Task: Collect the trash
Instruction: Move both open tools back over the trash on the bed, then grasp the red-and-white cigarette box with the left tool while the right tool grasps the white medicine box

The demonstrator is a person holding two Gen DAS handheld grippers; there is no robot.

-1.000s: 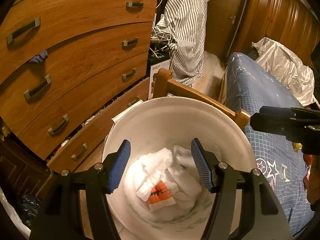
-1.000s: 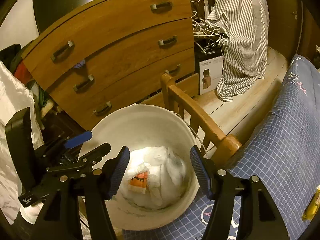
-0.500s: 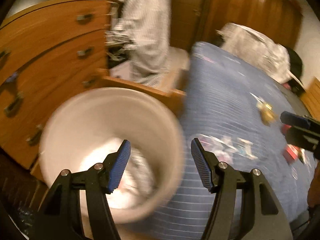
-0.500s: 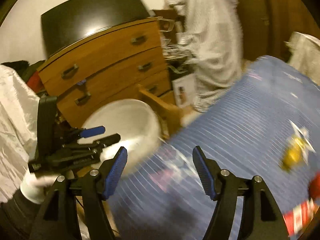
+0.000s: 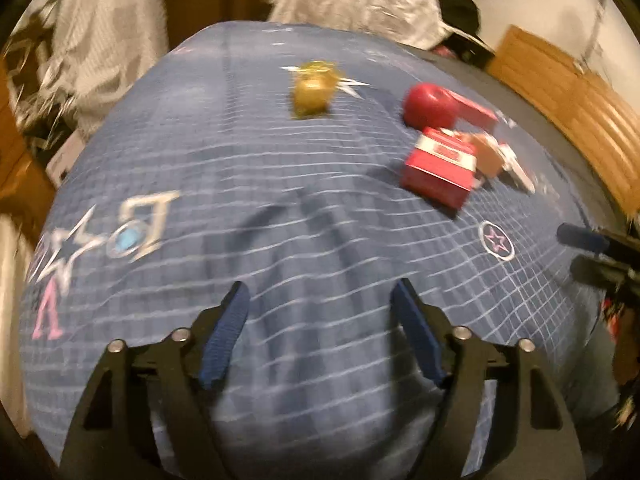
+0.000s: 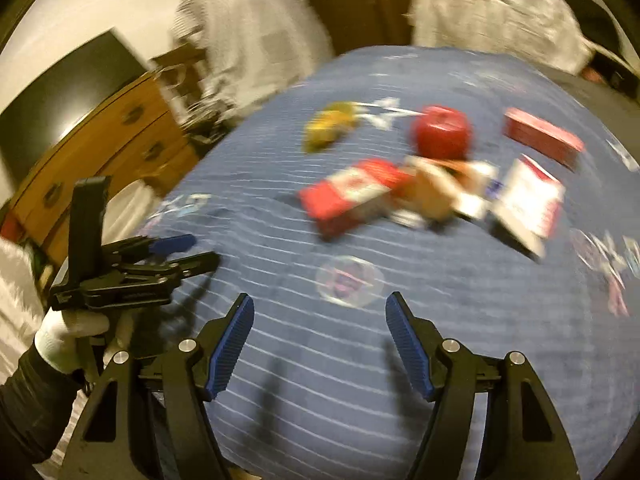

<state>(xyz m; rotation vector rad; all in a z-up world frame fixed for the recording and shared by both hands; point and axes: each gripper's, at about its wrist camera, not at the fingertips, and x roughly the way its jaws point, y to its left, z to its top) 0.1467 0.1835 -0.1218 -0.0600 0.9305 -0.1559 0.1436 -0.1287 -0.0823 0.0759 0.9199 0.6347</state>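
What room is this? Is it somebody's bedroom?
Probably a bedroom. A bed with a blue star-print cover fills the view, a wooden dresser stands beside it, and clothes hang at the back.

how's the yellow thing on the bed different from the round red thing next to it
The yellow thing is golden and looks lumpy and crumpled, while the round red thing is deep red, smooth and rounded. The yellow one lies alone on bare bedspread; the red one sits close against the cluster of red boxes and scraps. Both rest untouched on the blue bedspread, and both are blurred, so finer detail can't be told.
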